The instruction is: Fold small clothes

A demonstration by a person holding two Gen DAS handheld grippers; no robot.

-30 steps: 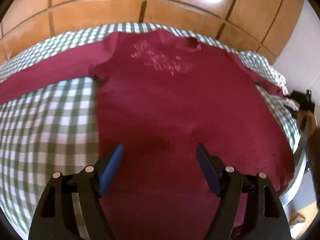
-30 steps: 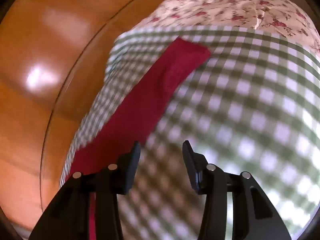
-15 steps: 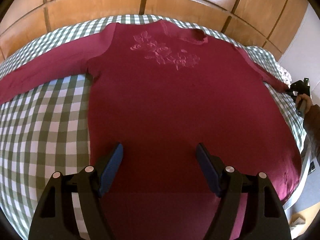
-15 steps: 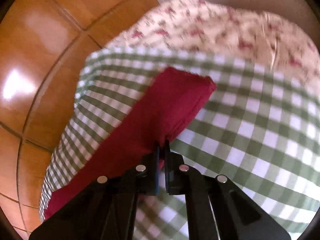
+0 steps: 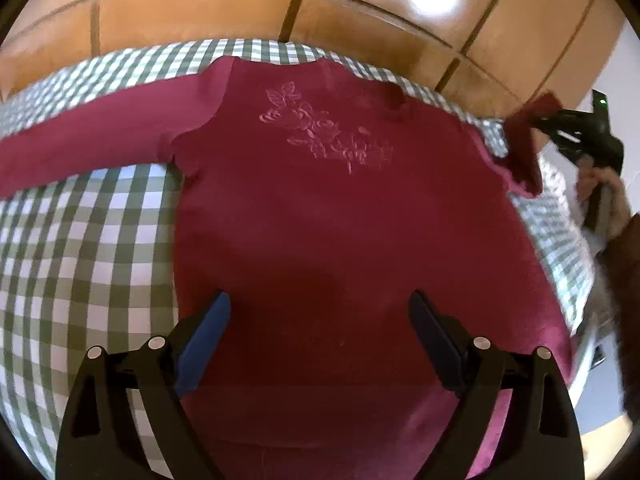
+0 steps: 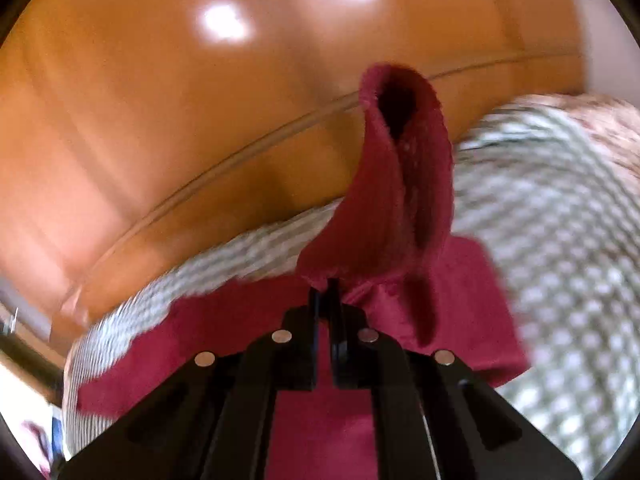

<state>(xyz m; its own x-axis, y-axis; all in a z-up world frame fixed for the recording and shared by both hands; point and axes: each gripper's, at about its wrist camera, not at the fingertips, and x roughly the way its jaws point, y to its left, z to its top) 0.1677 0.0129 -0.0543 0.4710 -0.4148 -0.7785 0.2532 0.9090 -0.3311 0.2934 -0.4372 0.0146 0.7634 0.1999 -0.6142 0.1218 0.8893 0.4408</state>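
Left hand-held gripper point(image 5: 320, 344): jaws spread wide, nothing between them; blue-padded fingers point(image 5: 206, 338) hang over the lower body of the sweater, without any visible grip on the cloth.

Right hand-held gripper point(image 6: 329, 300): jaws closed tight on the sweater's sleeve cuff point(image 6: 404, 168), a fold of the knit pinched between the fingertips. The cuff stands raised off the bed, its dark opening turned toward the right wrist camera. In the left wrist view this gripper point(image 5: 538, 124) shows at the far right edge, gripped by the person's right hand point(image 5: 608, 196), with the raised sleeve end point(image 5: 526, 148) hanging from it.

Sweater point(image 5: 340, 240): dark red, long-sleeved, laid front-up and flat on the bed, neckline toward the headboard and hem toward the left wrist camera. A tone-on-tone floral embroidery point(image 5: 320, 128) runs across the chest. The sleeve on the left side of that view point(image 5: 92, 148) lies stretched out flat; the opposite sleeve is lifted at its end.

Bed cover point(image 5: 80, 260): green-and-white check, lying under the whole garment and visible on both sides of it.

Floral fabric point(image 6: 600, 120): pale with a small reddish print, at the far edge of the bed beyond the check; blurred.

Headboard point(image 5: 360, 12): glossy orange-brown wooden panels with dark seams, behind the bed; bright light reflections on it.
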